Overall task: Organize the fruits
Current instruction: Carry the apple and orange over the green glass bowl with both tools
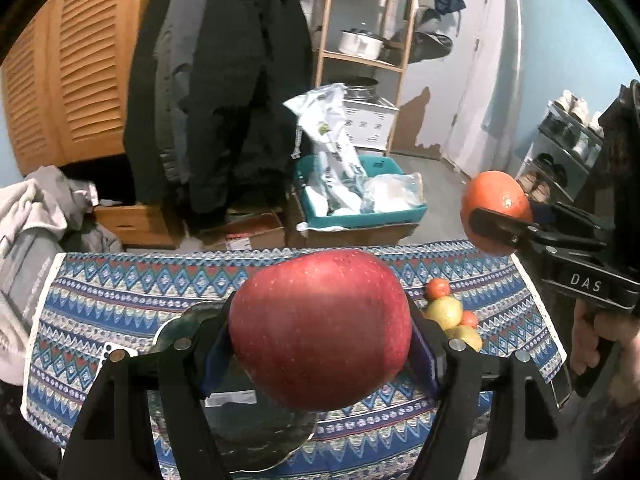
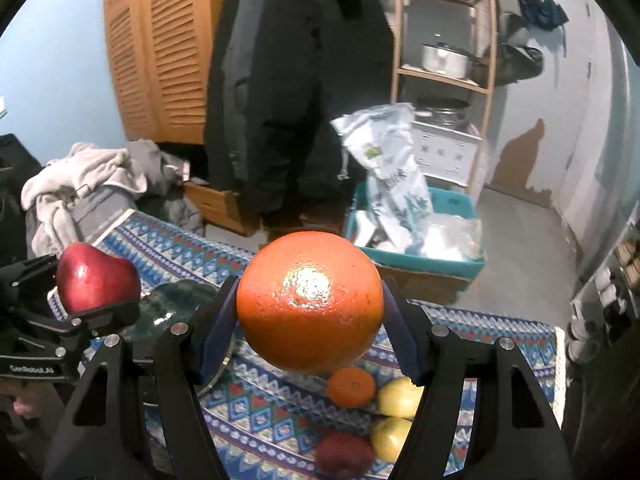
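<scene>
My left gripper (image 1: 320, 332) is shut on a red apple (image 1: 320, 332) and holds it above a dark green glass plate (image 1: 256, 432) on the patterned cloth. The apple also shows in the right wrist view (image 2: 96, 276). My right gripper (image 2: 310, 304) is shut on a large orange (image 2: 310, 304), held in the air over the table; the orange also shows at the right of the left wrist view (image 1: 496, 204). Loose fruit lies on the cloth: a small orange (image 2: 351, 387), two yellow-green apples (image 2: 400, 398), (image 2: 390, 438) and a red fruit (image 2: 344, 454).
The table wears a blue patterned cloth (image 1: 120, 300). The plate also shows in the right wrist view (image 2: 176, 308). Beyond the far edge stand a teal bin with plastic bags (image 1: 360, 196), hanging dark coats (image 1: 240, 80), a wooden shelf (image 1: 360, 40) and a pile of clothes (image 1: 32, 216).
</scene>
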{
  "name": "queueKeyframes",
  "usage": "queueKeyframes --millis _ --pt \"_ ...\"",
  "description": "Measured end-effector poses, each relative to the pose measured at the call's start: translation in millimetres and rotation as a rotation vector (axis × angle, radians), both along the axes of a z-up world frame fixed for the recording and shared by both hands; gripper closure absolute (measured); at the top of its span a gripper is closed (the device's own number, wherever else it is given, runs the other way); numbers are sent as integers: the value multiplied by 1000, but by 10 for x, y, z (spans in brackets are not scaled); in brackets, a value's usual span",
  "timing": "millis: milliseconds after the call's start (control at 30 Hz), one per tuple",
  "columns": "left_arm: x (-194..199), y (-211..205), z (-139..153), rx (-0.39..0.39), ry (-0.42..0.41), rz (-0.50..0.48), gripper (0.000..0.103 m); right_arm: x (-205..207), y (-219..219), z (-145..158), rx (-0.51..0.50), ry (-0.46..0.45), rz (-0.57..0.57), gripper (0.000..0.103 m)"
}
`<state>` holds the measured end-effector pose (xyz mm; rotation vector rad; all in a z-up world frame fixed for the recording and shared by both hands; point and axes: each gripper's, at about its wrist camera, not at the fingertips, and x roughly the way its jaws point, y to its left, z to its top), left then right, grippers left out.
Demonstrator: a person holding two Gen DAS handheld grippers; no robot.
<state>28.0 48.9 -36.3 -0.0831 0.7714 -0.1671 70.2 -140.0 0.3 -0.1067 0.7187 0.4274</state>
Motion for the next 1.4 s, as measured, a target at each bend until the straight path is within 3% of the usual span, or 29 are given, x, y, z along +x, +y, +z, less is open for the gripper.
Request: queueKeyframes --millis 1000,1400 --pt "-106 1201 -410 -27 90 242 28 309 1610 -275 -6 112 245 34" --pt "108 1402 -1027 -68 249 286 28 436 1834 -637 -20 221 262 34"
